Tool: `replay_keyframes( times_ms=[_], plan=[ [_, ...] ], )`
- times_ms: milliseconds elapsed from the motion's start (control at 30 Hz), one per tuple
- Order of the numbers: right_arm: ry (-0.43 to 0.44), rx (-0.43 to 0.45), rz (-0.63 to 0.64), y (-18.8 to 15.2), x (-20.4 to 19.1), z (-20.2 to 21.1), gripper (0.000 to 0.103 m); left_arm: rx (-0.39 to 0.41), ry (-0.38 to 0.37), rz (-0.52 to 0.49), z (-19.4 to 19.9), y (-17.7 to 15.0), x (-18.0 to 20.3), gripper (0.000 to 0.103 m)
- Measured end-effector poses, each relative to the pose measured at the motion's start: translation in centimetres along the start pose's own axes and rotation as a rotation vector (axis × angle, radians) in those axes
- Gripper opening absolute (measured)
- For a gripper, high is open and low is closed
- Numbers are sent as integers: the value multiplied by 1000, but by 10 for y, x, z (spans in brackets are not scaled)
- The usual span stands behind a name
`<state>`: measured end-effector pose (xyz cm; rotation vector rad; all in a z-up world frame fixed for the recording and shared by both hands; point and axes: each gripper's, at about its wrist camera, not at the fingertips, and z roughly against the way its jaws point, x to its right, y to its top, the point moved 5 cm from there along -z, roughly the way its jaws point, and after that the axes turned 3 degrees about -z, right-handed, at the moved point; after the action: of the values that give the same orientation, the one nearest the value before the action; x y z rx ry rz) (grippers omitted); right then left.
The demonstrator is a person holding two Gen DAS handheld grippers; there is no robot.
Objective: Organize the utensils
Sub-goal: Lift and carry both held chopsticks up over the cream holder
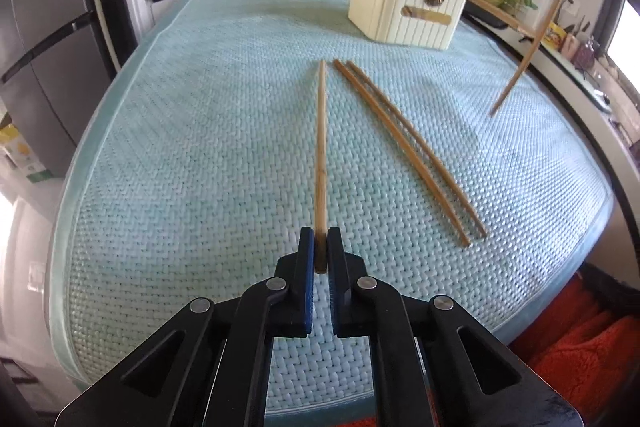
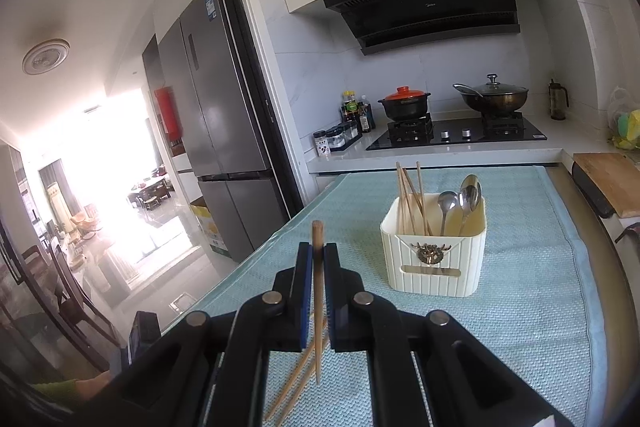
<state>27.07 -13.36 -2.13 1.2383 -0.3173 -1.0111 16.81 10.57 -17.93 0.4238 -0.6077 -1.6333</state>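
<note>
The chopstick (image 1: 321, 147) under the left tool (image 1: 318, 255) lies flat on the blue woven mat (image 1: 200, 147) that covers the tabletop. Its long axis runs straight away from the tool toward the far side, and its near end sits between the two blue pads, which are closed on it. The cream holder (image 1: 404, 9) stands beyond it at the far right, so a lift has to carry the stick forward and to the right. Two more chopsticks (image 1: 408, 151) lie side by side just right of it, angled the same way.

The right tool (image 2: 318, 259) is nearer the holder. It is clamped shut on another chopstick (image 2: 317, 303), which hangs almost upright with its thin tip down. The sticks are plain light-brown wood, slim and tapered. The holder already has several chopsticks and two spoons (image 2: 460, 203) standing in it.
</note>
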Motion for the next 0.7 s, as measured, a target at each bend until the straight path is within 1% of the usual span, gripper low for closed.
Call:
replay_keyframes(
  times_ms=[167,367,500,700],
  plan=[
    [-19,7,1,1,4,5,6,142,16,3,44,46,-5,4],
    [-33,18,-10,4,10,8,6,261,22,-20,85,98,-7,4],
    [-38,21,-12,5,13,10,6,294,9,-31,96,122,-5,4],
    [-47,20,-6,10,15,9,6,290,-67,1,100,148,-1,4]
  ],
)
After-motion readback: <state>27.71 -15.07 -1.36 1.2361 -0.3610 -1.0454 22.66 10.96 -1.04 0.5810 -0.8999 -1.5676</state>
